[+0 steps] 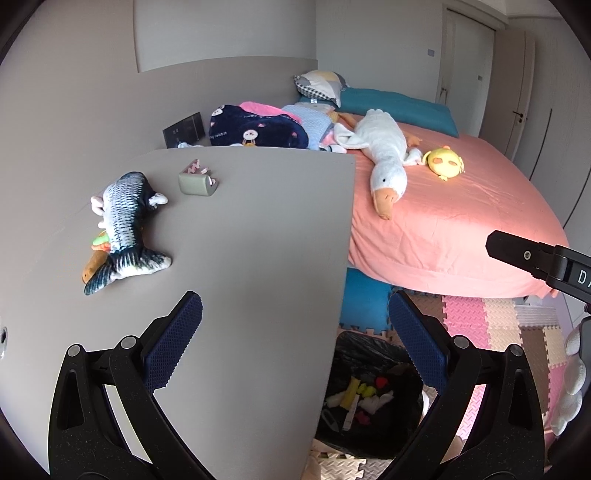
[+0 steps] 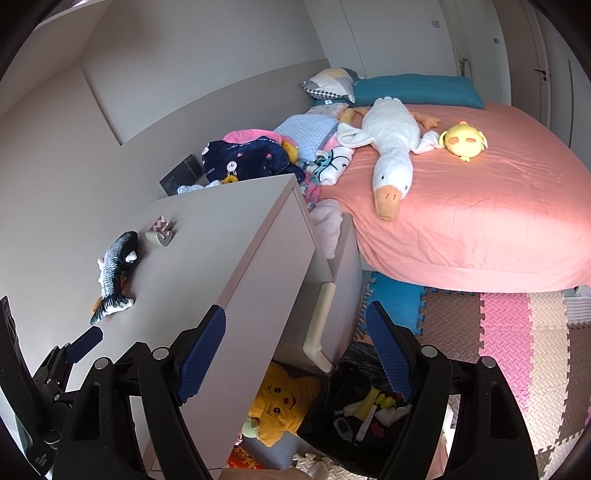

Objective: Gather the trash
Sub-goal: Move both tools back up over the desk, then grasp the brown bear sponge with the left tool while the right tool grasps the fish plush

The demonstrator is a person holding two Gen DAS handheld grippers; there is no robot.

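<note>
Right gripper (image 2: 295, 354) wide open, empty. Trash bin (image 2: 354, 417) at 5 o'clock, just below fingertips, apart.

- Pale grey walls (image 1: 221, 29), white wardrobe doors (image 1: 469, 55) beyond the bed.
- Bed with a salmon-pink sheet (image 2: 480, 206), lit brightly.
- Grey dresser top (image 1: 240, 240) beside the bed.
- Pink, beige and blue foam floor mats (image 2: 509, 332).
</note>
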